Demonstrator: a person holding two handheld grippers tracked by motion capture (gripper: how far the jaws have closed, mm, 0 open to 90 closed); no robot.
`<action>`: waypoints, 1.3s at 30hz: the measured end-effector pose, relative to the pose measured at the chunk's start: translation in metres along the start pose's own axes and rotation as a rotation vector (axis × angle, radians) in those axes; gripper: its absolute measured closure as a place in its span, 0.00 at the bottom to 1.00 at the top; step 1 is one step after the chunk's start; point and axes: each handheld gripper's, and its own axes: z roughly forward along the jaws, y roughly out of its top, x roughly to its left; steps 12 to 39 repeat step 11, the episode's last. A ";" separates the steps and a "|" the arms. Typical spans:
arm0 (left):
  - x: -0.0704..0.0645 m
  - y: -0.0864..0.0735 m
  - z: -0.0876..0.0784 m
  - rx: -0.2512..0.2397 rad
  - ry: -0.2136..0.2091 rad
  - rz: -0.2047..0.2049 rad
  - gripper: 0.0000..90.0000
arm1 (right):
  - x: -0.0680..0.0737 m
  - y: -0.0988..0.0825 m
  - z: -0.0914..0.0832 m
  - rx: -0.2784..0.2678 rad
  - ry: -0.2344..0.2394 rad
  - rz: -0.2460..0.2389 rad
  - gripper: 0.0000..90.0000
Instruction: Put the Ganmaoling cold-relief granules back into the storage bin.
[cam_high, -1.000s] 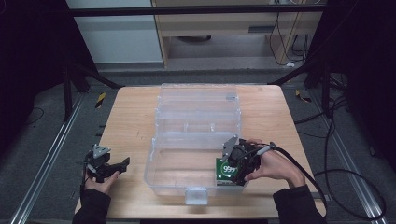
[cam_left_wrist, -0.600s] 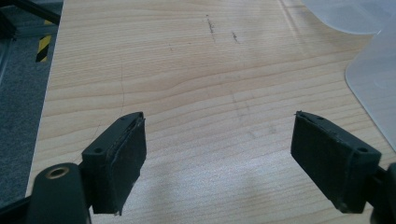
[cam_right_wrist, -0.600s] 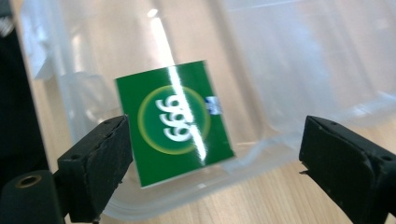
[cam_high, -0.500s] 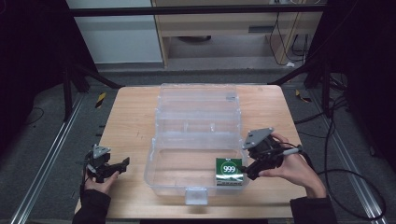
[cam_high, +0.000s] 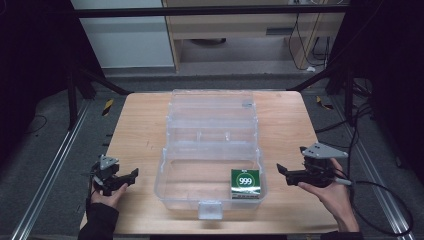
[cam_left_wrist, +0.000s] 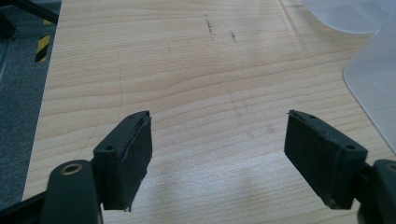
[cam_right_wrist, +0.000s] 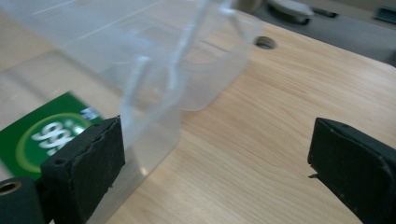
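Clear plastic organiser box (cam_high: 212, 150) stands open at the centre of the wooden worktop (cam_high: 140, 125). A green "999" box (cam_high: 245, 183) sits in its near right corner. Right hand-held gripper (cam_high: 284, 172), jaws spread and empty, is just right of the organiser. Left hand-held gripper (cam_high: 131, 176), jaws spread and empty, is over bare worktop at near left.

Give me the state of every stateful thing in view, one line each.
clear plastic box: open, lid folded back, on the table.
green 999 box: inside the clear box, front right corner, lying free.
left gripper: open, jaws wide, holding nothing, over bare table.
right gripper: open, jaws wide, holding nothing, outside the box's right wall.
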 end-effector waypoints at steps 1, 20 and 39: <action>0.000 0.000 0.000 -0.001 0.001 0.000 0.27 | -0.003 -0.005 0.001 -0.009 -0.016 0.030 0.05; 0.000 0.000 0.000 -0.005 0.007 -0.009 0.32 | -0.027 -0.051 0.015 -0.005 -0.150 0.191 0.05; 0.000 0.000 0.000 -0.005 0.007 -0.009 0.32 | -0.027 -0.051 0.015 -0.005 -0.150 0.191 0.05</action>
